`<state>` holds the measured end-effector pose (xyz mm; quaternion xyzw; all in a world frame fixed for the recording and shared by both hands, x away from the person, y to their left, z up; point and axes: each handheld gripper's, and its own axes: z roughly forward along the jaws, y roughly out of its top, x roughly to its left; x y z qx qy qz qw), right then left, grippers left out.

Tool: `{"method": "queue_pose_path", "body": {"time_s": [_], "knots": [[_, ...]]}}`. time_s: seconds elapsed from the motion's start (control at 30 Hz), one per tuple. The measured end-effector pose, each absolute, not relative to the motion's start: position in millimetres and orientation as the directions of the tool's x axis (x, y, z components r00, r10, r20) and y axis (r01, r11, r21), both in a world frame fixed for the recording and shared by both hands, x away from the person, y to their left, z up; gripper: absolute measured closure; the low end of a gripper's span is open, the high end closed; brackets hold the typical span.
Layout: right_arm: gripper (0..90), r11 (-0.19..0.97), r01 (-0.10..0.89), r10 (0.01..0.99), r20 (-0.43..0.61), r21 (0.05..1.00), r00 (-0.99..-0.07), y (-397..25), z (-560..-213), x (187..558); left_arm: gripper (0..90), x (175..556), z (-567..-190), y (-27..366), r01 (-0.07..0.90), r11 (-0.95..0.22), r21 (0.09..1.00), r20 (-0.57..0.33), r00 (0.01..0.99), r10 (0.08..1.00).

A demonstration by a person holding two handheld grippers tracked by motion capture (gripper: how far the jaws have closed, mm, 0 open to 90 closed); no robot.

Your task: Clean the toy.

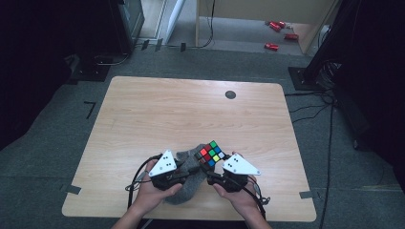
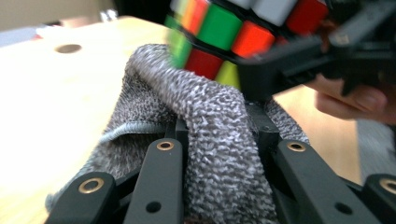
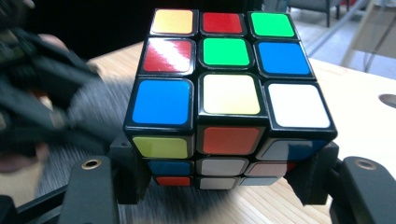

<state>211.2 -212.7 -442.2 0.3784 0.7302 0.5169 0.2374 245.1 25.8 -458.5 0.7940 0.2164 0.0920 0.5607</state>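
Rubik's cube (image 3: 229,100) sits clamped in right gripper (image 3: 224,179), jaws on its lower layer, lifted above the desk (image 1: 191,109). Left gripper (image 2: 217,140) is pinched on a grey knit cloth (image 2: 210,121) pressed against the cube's underside. Likely a wipe: hold the cube rigid, short strokes, keep the cloth bunched.

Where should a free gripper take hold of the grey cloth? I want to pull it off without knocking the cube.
Probably by the cloth's loose edge lying flat on the table, coming from the person's left, away from the cube. The middle fold is already pinched by the left gripper, and the cube sits in the right gripper.
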Motion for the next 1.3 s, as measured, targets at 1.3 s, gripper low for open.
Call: {"method": "queue_pose_path", "body": {"time_s": [1.3], "knots": [[34.8,0.164,0.379,0.79,0.109,0.911,-0.603,-209.0,-445.8,213.0,71.5,236.0,-474.3,10.9,0.127,-0.344,0.93,0.04,0.897,0.441]]}}
